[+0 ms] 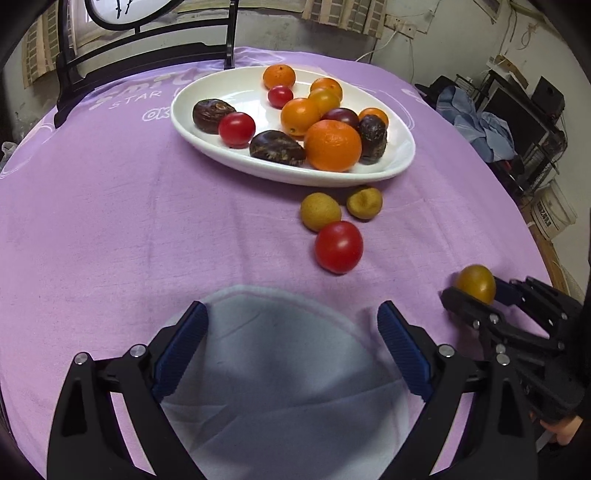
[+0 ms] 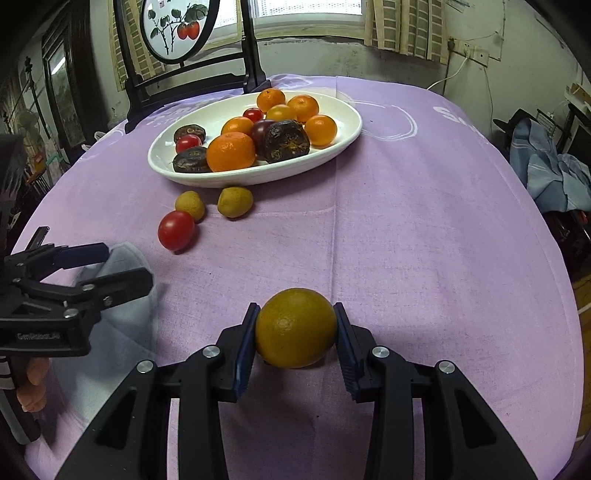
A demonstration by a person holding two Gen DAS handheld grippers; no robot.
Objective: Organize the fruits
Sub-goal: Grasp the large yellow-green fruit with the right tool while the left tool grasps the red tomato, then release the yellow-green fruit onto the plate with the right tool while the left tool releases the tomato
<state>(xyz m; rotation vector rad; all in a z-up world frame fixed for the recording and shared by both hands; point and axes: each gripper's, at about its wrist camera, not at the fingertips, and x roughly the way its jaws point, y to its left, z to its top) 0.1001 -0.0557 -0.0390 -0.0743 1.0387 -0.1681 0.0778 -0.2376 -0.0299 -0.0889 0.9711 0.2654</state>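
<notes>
My right gripper [image 2: 295, 328] is shut on a yellow-brown round fruit [image 2: 295, 328], low over the purple cloth; it also shows in the left wrist view [image 1: 475, 283]. My left gripper [image 1: 291, 332] is open and empty above a white cloth [image 1: 288, 369], also seen from the right wrist [image 2: 110, 266]. A white oval plate [image 1: 207, 122] holds oranges, cherry tomatoes and dark wrinkled fruits. In front of the plate lie a red tomato [image 1: 338, 246] and two small yellow-green fruits [image 1: 320, 211] [image 1: 364, 202].
A black-framed decorative screen [image 2: 177, 29] stands behind the plate at the table's far edge. Clothes and shelves [image 1: 498, 125] fill the room to the right, past the table's edge.
</notes>
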